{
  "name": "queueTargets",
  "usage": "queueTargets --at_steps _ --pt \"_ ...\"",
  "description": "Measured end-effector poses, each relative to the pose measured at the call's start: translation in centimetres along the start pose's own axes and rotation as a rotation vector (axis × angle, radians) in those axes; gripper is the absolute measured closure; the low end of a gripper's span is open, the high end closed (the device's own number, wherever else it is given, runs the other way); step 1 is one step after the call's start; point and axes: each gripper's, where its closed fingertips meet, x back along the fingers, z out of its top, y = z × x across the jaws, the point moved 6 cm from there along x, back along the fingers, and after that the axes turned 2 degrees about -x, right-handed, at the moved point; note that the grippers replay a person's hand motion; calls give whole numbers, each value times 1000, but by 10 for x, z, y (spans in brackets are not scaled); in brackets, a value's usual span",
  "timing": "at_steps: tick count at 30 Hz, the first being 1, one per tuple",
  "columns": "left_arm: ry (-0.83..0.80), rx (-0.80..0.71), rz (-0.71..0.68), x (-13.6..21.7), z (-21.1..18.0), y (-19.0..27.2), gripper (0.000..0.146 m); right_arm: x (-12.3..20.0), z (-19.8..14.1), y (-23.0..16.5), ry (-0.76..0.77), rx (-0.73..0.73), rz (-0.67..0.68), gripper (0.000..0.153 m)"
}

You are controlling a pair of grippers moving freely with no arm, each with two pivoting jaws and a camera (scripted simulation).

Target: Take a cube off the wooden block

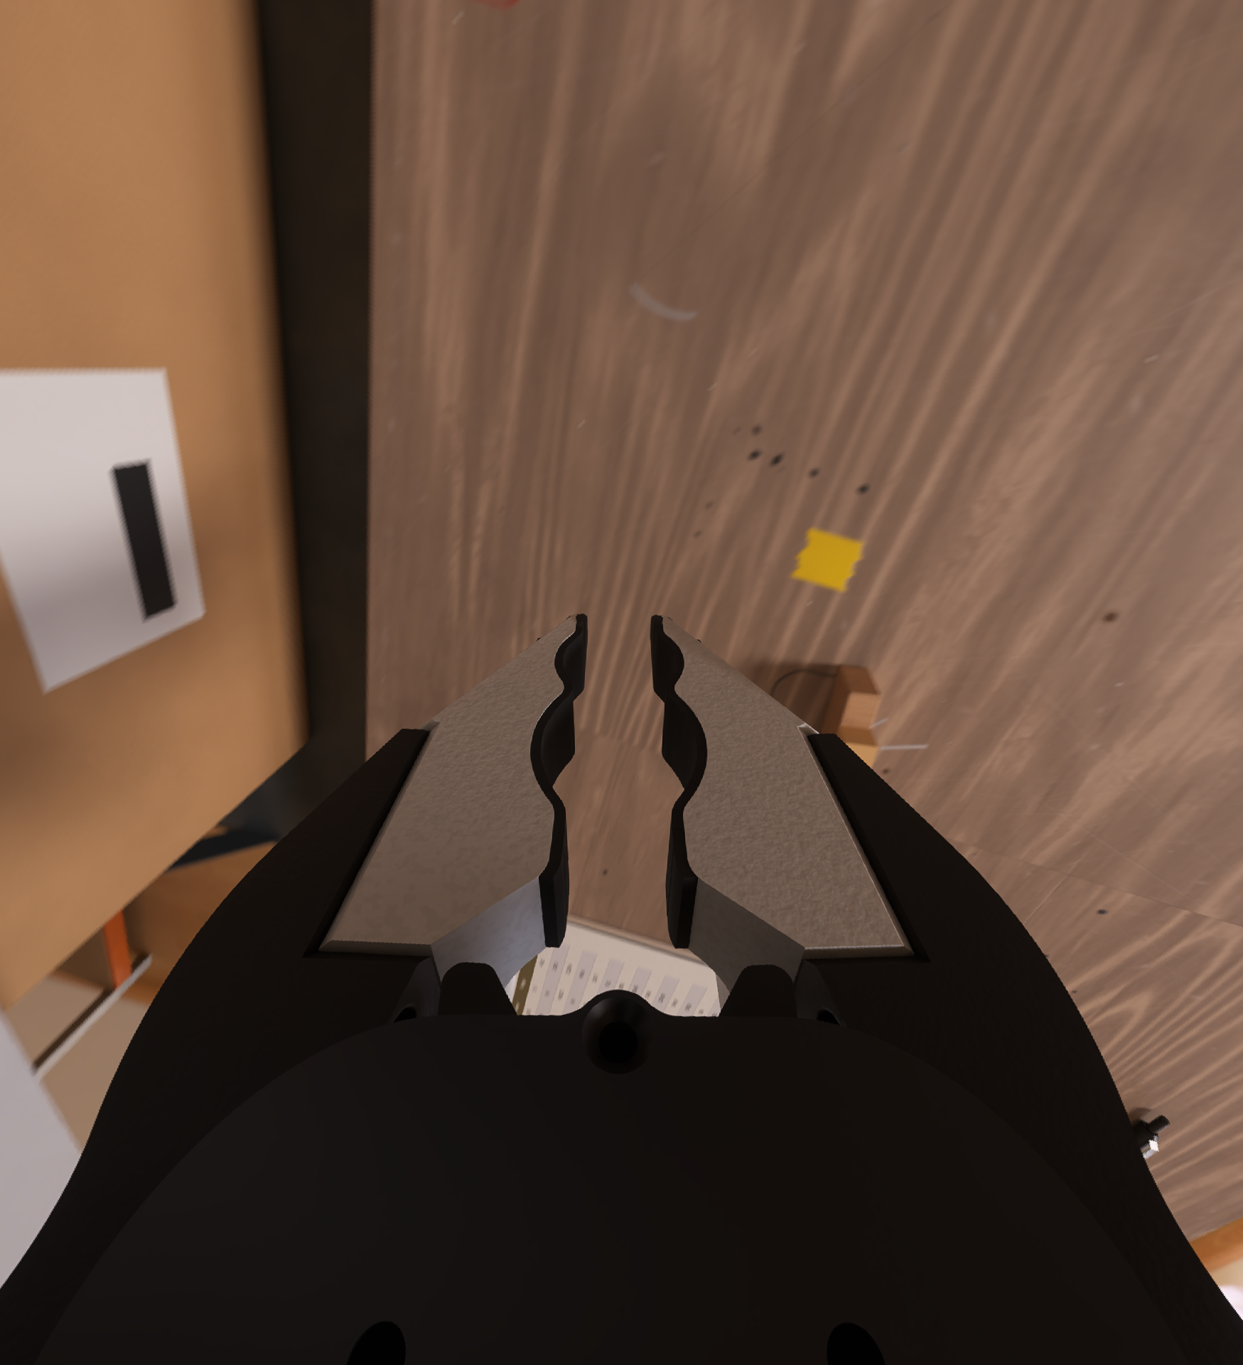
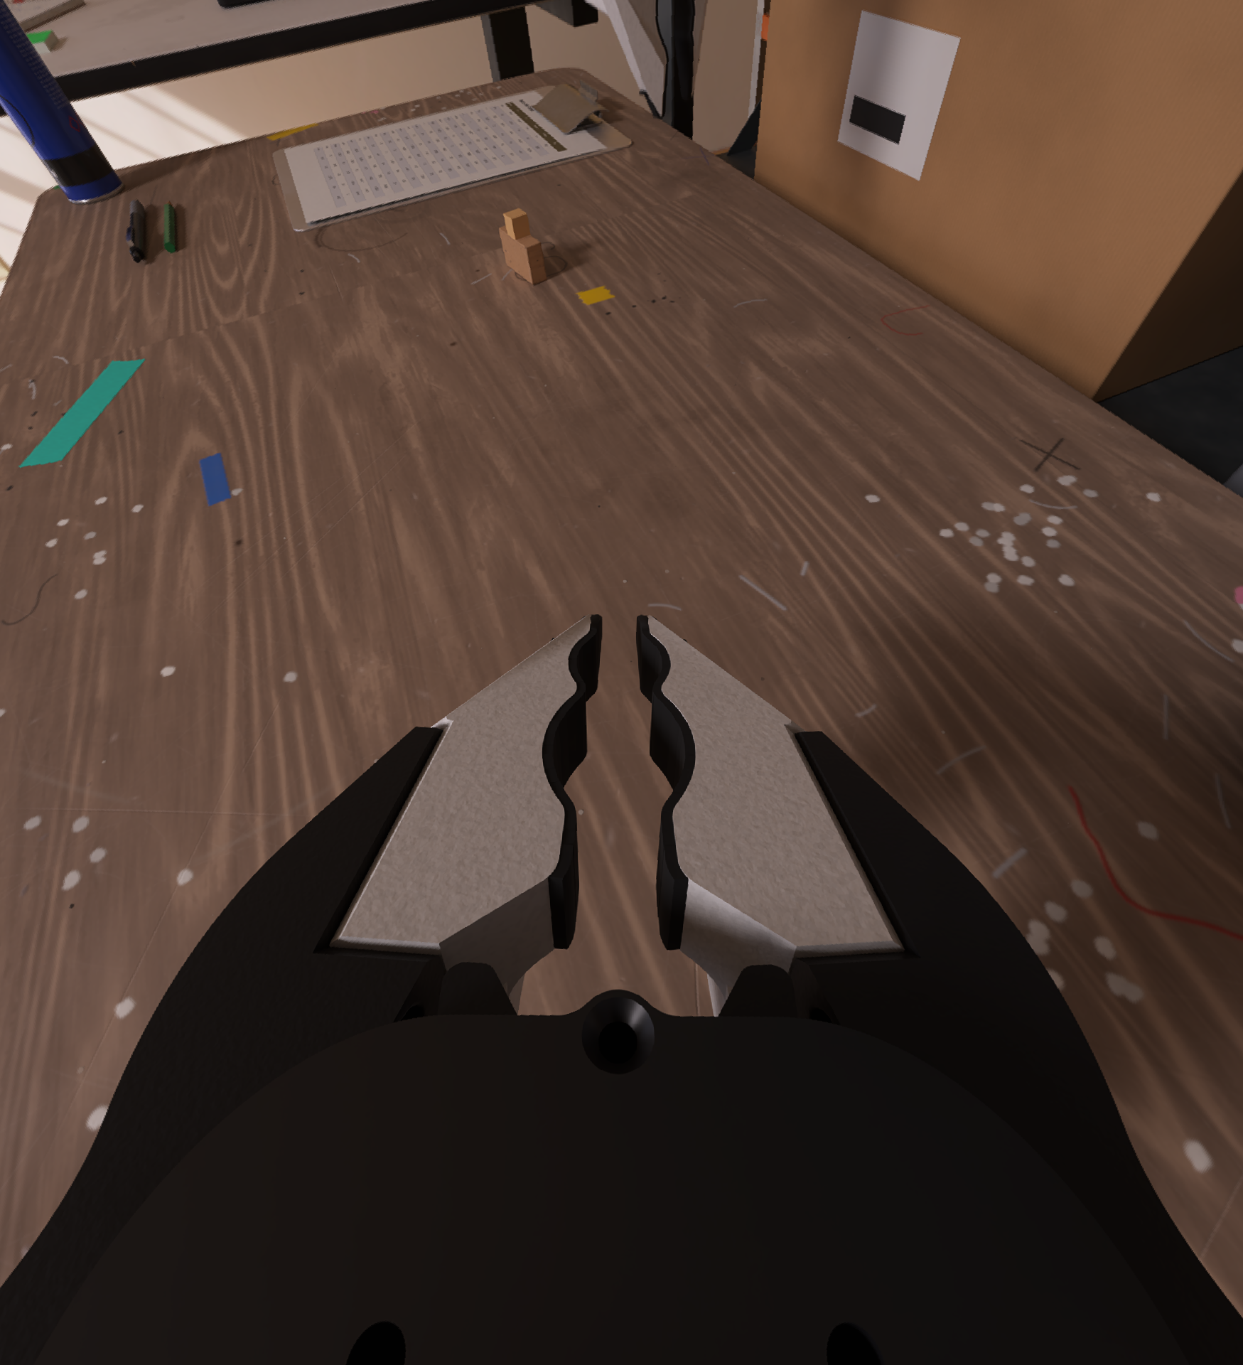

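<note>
In the right wrist view a small tan cube (image 2: 515, 221) sits on top of a larger wooden block (image 2: 527, 260), far ahead on the brown table (image 2: 603, 458). My right gripper (image 2: 618, 628) hovers low over the near part of the table, well short of the block; its jaws are slightly apart and empty. In the left wrist view my left gripper (image 1: 618, 628) points down at the table, its jaws a little apart and empty. The wooden block (image 1: 857, 702) shows just right of it, partly hidden behind the right finger (image 1: 744, 739); I cannot make out the cube there.
A clipboard (image 2: 448, 155), a blue can (image 2: 35, 111) and two pens (image 2: 153, 229) lie at the table's far end. A large cardboard box (image 2: 1046, 221) stands along the right edge. Yellow tape (image 2: 594, 295) lies near the block, with green tape (image 2: 83, 414) and blue tape (image 2: 214, 479) at the left.
</note>
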Motion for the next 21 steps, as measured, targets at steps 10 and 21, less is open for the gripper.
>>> queueTargets --at_steps 10,21 --pt "-86 69 65 9 -41 -6 129 -1 -1 0 -8 -2 -1 143" --pt "-232 3 3 -21 -43 5 126 -1 -2 0 -9 -3 1 143"
